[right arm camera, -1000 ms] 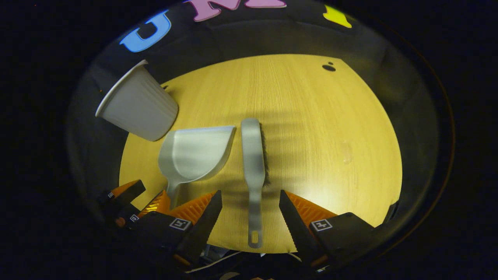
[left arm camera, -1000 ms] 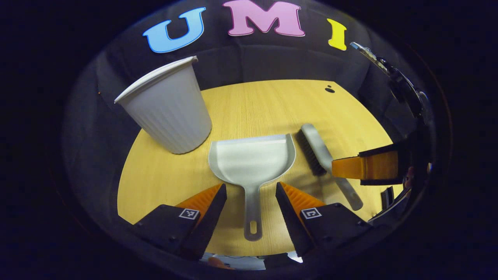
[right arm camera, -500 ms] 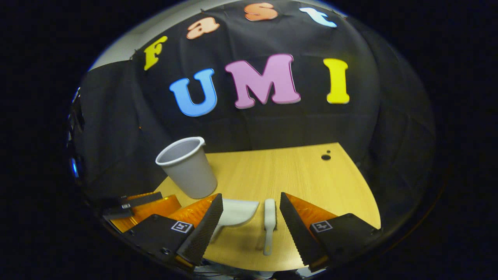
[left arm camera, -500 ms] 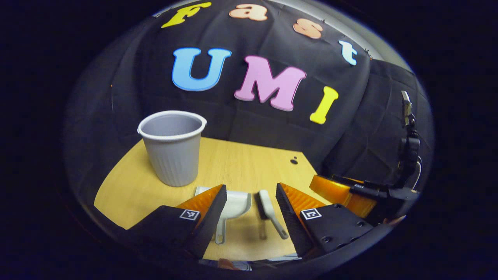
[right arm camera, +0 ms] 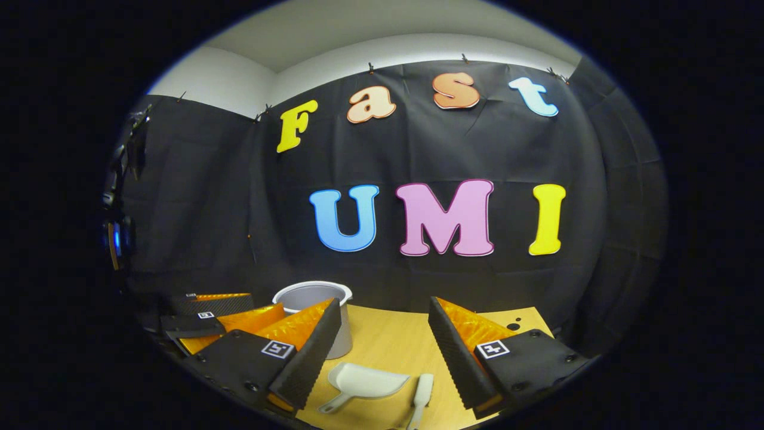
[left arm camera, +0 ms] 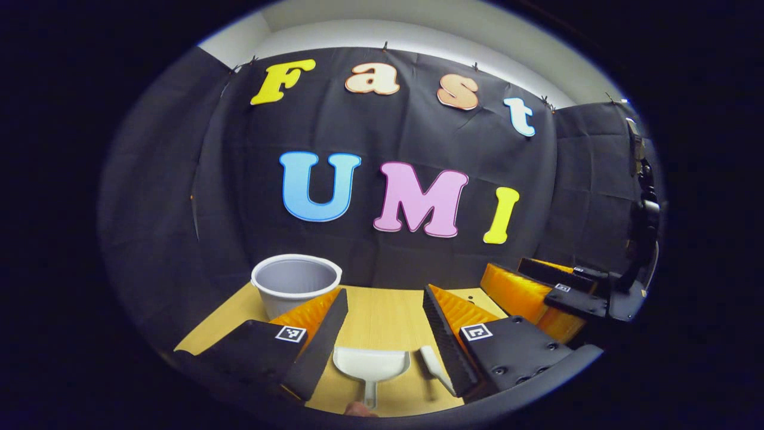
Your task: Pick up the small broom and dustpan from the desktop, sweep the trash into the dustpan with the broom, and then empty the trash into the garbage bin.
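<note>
Both grippers are hanging above the near edge of the table (left arm camera: 382, 316), fingers pointing level toward the back wall. The left gripper (left arm camera: 382, 334) is showing its fingers spread wide and gripping nothing; the right gripper (right arm camera: 385, 349) is likewise wide apart and empty.

Just beyond and below the left fingers, the dustpan (left arm camera: 371, 363) is lying flat on the table, handle toward the near edge. The small broom (left arm camera: 431, 363) is lying just beside it on its right, apart from it. Neither tool is being touched. In the right gripper view the dustpan (right arm camera: 363, 381) and broom (right arm camera: 422, 391) are lying below the gap between the fingers.

Farther back on the left, the garbage bin (left arm camera: 296, 283) is standing upright, mouth open. I cannot make out trash on the tabletop.

Judgement: the pick-up step is not yet begun. The next move calls for tilting each gripper down, the left over the dustpan handle and the right over the broom handle, then closing.
</note>
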Demonstrator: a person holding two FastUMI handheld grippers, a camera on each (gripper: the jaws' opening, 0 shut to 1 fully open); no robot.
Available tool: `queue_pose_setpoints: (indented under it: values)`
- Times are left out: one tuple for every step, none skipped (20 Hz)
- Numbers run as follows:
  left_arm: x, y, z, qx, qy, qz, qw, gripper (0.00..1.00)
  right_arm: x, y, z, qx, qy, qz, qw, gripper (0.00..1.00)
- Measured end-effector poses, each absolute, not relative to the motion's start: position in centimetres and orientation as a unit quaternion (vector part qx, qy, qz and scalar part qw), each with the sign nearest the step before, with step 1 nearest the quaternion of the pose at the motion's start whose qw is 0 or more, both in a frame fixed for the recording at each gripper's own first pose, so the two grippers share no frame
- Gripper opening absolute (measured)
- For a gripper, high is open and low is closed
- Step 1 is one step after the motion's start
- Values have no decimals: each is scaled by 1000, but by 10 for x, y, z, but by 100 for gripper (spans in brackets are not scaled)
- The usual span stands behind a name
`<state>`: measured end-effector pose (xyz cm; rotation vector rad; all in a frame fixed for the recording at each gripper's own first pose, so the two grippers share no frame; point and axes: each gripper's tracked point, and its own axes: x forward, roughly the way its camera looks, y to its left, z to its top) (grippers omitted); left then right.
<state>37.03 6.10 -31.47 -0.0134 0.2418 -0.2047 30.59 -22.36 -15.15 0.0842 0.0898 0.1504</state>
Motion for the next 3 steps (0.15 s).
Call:
queue_pose_setpoints:
  values:
    - [371, 69, -313, 2, 111, -93, 989, 77, 308, -223, -148, 33, 39, 75, 996, 94]
    - [369, 73, -315, 7, 109, -88, 990, 76, 308, -224, -147, 24, 35, 76, 996, 94]
    - [366, 73, -315, 8, 110, -86, 990, 75, 307, -224, -146, 15, 31, 75, 997, 94]
